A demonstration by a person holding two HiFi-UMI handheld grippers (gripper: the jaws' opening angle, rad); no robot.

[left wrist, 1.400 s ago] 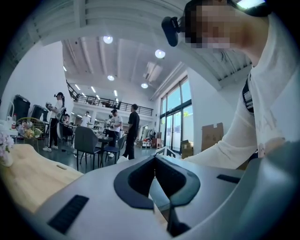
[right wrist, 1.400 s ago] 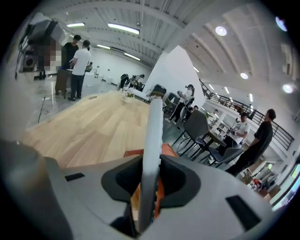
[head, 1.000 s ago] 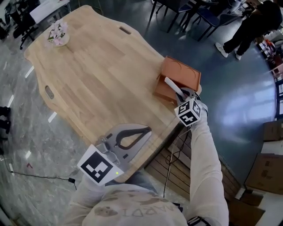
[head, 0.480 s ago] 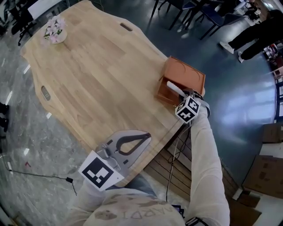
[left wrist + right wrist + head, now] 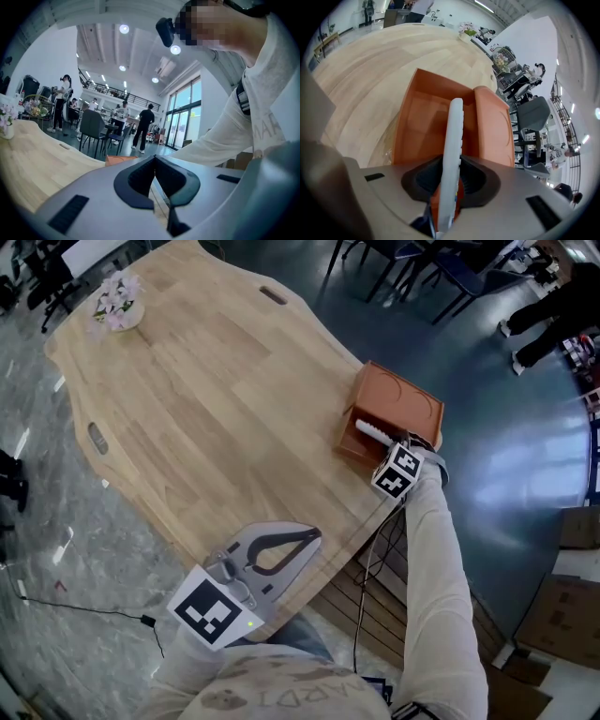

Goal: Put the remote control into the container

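Note:
An orange open-topped container (image 5: 401, 401) stands at the right edge of the wooden table (image 5: 206, 399). My right gripper (image 5: 386, 441) is shut on a long white remote control (image 5: 451, 154), which it holds edge-up over the container's near wall. The remote (image 5: 372, 429) points into the container (image 5: 426, 122), with its far end above the inside. My left gripper (image 5: 300, 536) rests near the table's front edge, shut with nothing between its pads, as the left gripper view (image 5: 153, 172) shows.
A small pot of pink flowers (image 5: 116, 306) stands at the table's far left corner. The table has handle slots (image 5: 274, 295) near its edges. Chairs (image 5: 412, 268) and a person's legs (image 5: 553, 310) are on the floor beyond the container.
My right gripper has carried the remote a little further over the container and lowered it. The left gripper has stayed in place.

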